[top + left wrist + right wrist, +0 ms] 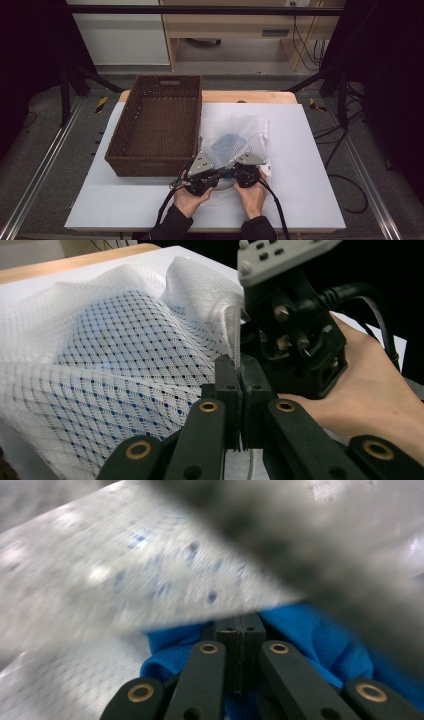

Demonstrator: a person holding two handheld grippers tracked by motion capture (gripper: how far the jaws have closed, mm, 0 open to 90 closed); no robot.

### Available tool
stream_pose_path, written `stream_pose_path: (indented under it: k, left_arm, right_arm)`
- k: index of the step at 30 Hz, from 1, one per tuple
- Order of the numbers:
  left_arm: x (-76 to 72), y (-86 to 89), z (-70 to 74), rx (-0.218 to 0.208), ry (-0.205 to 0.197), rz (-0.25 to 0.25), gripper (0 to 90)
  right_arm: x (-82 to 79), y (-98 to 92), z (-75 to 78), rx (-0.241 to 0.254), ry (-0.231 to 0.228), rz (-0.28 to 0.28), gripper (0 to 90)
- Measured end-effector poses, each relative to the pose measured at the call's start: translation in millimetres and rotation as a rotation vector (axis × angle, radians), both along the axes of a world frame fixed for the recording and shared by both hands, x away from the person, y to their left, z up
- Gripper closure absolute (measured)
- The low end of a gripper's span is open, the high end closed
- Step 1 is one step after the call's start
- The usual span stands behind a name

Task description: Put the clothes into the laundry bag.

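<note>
A white mesh bag [235, 142] with a blue cloth [325, 645] inside lies on the bench [310, 170], just right of the wicker basket [160, 125] and touching its side. The left tongs [239, 385] are pressed together, pinching the bag's near edge, where the mesh rises in a fold; the left hand [191, 197] sits behind them. The right tongs [240, 630] are also pressed together, their tips down in the blue cloth under the lifted mesh; it looks like a pinch on the cloth, though the blur leaves that uncertain. The right hand [252, 195] is close beside the left, with both at the bag's near end. The step in hand appears to be drawing the cloth out through the bag's mouth. To do it well, the left tongs should hold the mesh firmly and lift it a little, so the mouth stays open. The right tongs should pull the cloth toward the person, low and steady, along the line of the opening. If the mesh comes along, both layers are probably pinched, so let go and take the cloth alone. The hands should move apart, not together, or the whole bag will slide across the bench.
</note>
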State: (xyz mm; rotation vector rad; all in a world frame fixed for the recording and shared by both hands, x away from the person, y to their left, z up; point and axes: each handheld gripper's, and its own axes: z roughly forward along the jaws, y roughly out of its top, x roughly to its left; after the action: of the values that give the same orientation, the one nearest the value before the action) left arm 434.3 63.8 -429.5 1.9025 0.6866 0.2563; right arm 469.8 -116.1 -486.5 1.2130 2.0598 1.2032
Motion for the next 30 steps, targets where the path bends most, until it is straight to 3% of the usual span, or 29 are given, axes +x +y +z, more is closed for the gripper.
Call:
stream_pose_path:
  k: [2,5,7,10,14,17,21,24,27,28,30]
  left_arm:
    - [0.5,-0.9,-2.1,0.002,0.003,0.002,88.8]
    - [3.3,0.3,-3.4,0.000,0.009,0.012,88.8]
    - [6.4,2.0,-4.2,-0.007,0.017,0.020,88.8]
    - [8.8,3.3,-5.4,-0.007,0.021,0.029,88.7]
    - [8.9,3.3,-6.0,-0.002,0.019,0.029,88.7]
    - [8.7,2.5,-5.7,-0.002,0.020,0.029,88.7]
    - [8.5,3.0,-5.9,0.003,0.020,0.027,88.7]
    - [8.4,2.7,-6.3,0.006,0.019,0.026,88.7]
    - [10.0,2.4,-6.6,0.001,0.020,0.032,88.7]
    - [10.4,2.5,-6.7,-0.005,0.022,0.033,88.7]
    - [9.9,2.0,-5.8,-0.013,0.018,0.034,88.6]
  right_arm:
    - [2.1,0.7,0.0,-0.012,0.012,-0.011,90.0]
    - [0.4,-2.4,1.8,-0.008,0.016,0.019,87.0]
    - [-7.9,-7.9,7.9,0.040,0.017,0.064,78.6]
    - [-25.9,-21.0,19.7,0.070,-0.041,0.116,68.5]
    - [-35.2,-40.3,25.0,0.050,-0.113,0.090,51.5]
    - [-25.2,-39.6,15.1,-0.005,-0.063,0.046,34.8]
    - [-14.9,-28.4,-1.5,-0.075,0.033,0.038,32.2]
    - [-11.4,-23.7,-2.3,-0.104,0.073,0.057,40.3]
    - [-9.5,-24.0,-2.5,-0.057,0.111,0.084,71.0]
    - [-8.2,-25.2,-2.7,-0.042,0.120,0.093,77.1]
    - [-6.3,-26.3,-1.0,-0.005,0.138,0.077,80.6]
